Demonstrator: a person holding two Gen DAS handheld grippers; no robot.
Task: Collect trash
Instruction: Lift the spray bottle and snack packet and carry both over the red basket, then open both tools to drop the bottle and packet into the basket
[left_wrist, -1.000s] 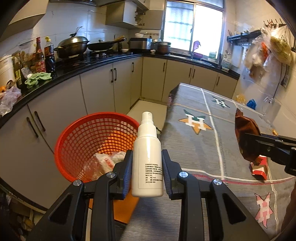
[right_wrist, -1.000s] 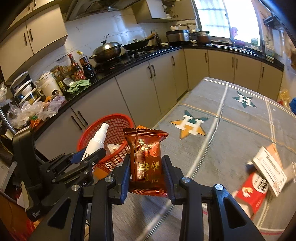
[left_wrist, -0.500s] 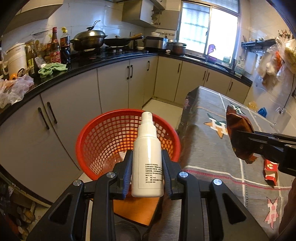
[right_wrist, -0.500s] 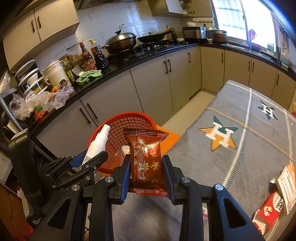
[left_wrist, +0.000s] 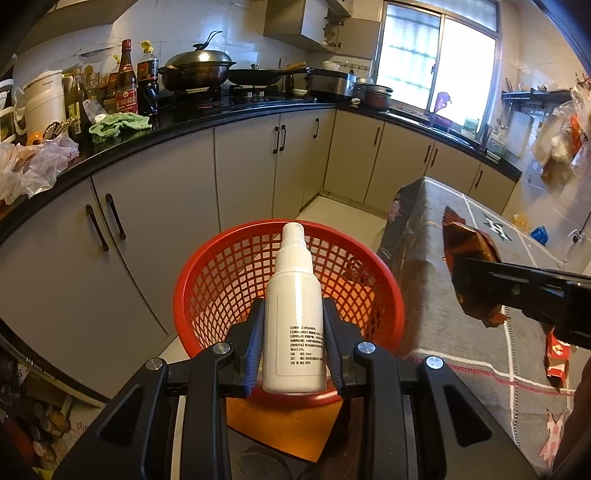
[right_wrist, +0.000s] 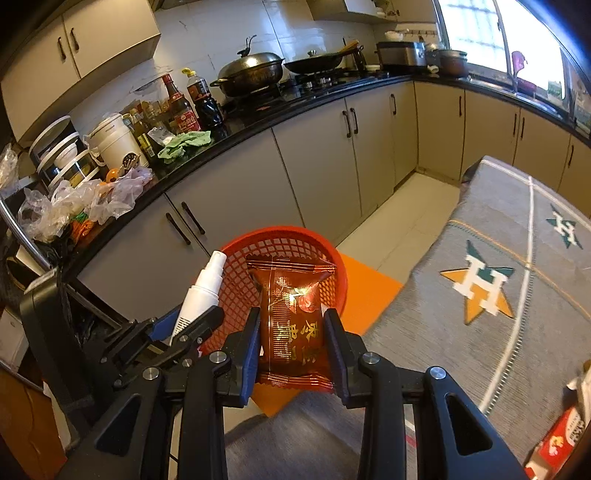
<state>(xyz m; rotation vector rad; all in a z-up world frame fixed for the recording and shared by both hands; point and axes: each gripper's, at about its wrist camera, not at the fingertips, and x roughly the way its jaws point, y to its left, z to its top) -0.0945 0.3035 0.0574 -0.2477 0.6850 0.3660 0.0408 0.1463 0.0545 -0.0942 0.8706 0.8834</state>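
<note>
My left gripper (left_wrist: 293, 332) is shut on a white spray bottle (left_wrist: 293, 325), held upright in front of the red mesh basket (left_wrist: 221, 273), which stands on an orange stool beside the table. My right gripper (right_wrist: 291, 339) is shut on a brown-red snack packet (right_wrist: 291, 314), also held over the near side of the red basket (right_wrist: 295, 243). In the left wrist view the packet (left_wrist: 469, 254) and the right gripper's arm come in from the right. In the right wrist view the bottle (right_wrist: 201, 291) and the left gripper (right_wrist: 184, 328) sit at lower left.
A table with a grey patterned cloth (right_wrist: 517, 295) lies to the right, with a red carton (right_wrist: 557, 439) and a paper box at its near edge. Grey cabinets (left_wrist: 166, 221) under a black, cluttered counter curve behind the basket. An orange stool top (right_wrist: 369, 288) shows under the basket.
Both grippers have swung left from above the table toward the basket, each keeping its item. The basket now fills the middle of both views.
</note>
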